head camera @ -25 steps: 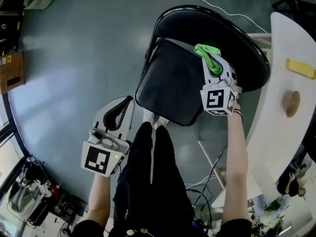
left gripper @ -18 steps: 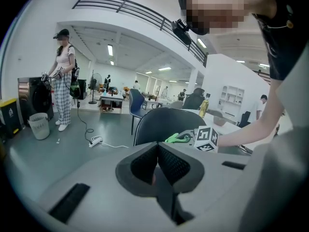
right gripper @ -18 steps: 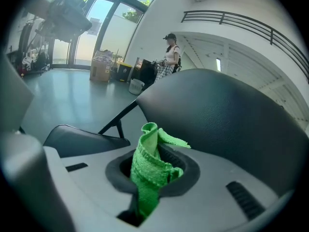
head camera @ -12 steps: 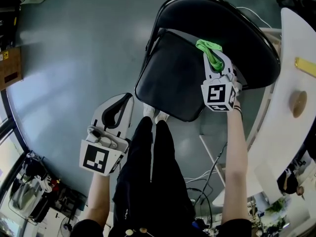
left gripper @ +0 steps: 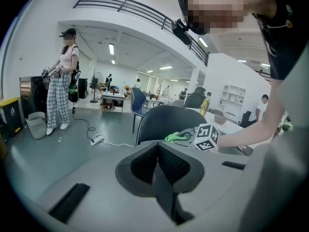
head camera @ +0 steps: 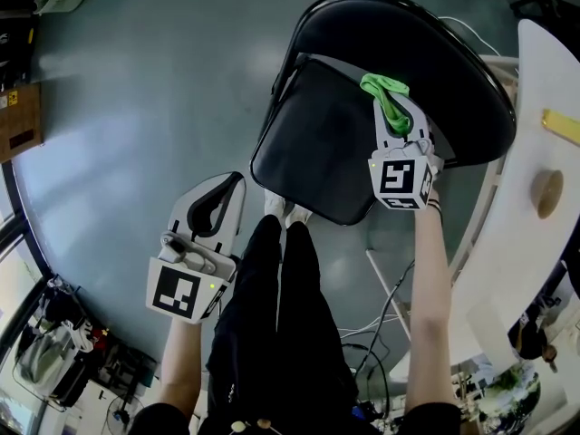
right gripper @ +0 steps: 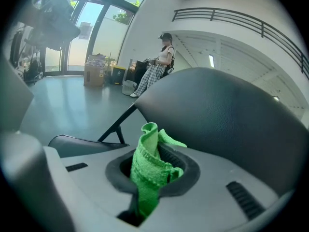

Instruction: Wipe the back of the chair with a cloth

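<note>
The right gripper [head camera: 391, 114] is clenched on a green cloth [head camera: 384, 91] just beside the black chair's backrest [head camera: 399, 48]; the left gripper [head camera: 220, 205] hangs well apart above the floor [head camera: 136, 107], jaws pressed together, holding nothing

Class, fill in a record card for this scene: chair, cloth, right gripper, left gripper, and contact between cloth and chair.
Chair: black, standing on a grey floor in front of the person
Cloth: green, bunched, pinched between the right gripper's jaws
Right gripper: shut on the cloth, held up at the chair back
Left gripper: jaws together, empty, held low, clear of the chair
Contact: cannot tell whether the cloth touches the back
</note>
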`<state>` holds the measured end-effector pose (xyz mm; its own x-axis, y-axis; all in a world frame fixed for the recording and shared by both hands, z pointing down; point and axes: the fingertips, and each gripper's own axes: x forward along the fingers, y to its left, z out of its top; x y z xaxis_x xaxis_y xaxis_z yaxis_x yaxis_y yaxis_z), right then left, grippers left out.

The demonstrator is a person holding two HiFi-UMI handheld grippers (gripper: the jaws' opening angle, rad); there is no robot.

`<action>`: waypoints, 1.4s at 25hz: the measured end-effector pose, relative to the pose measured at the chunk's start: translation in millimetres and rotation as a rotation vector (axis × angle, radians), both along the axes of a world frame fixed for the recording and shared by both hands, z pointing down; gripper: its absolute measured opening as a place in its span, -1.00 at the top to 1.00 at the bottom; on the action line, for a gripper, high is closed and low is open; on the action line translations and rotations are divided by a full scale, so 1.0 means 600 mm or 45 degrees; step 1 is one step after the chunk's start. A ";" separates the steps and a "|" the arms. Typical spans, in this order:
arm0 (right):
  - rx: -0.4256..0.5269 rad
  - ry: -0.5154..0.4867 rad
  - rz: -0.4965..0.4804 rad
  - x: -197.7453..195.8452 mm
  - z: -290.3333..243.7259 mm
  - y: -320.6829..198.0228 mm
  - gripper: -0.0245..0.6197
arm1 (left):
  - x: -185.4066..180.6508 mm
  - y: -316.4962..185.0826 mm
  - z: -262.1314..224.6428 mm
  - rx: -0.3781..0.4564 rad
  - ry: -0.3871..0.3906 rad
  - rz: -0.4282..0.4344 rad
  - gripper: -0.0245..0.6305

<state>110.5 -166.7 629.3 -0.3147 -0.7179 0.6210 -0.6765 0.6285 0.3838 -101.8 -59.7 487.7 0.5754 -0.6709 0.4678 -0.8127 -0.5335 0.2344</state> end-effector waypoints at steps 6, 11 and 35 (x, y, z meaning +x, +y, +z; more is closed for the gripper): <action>0.101 -0.019 -0.015 -0.013 -0.065 -0.007 0.78 | 0.006 -0.003 -0.022 0.040 0.013 0.014 0.91; 0.185 0.014 -0.028 -0.014 -0.131 -0.005 0.78 | 0.008 -0.003 -0.037 0.049 0.011 0.032 0.91; 0.483 -0.105 0.203 0.077 -0.365 -0.069 0.78 | 0.038 -0.061 -0.090 0.103 -0.063 0.112 0.91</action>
<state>156.6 -208.1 410.6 -0.2188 -0.9345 0.2807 -0.7920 0.3381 0.5084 -79.1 -96.1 433.6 0.6114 -0.6555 0.4433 -0.7713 -0.6189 0.1485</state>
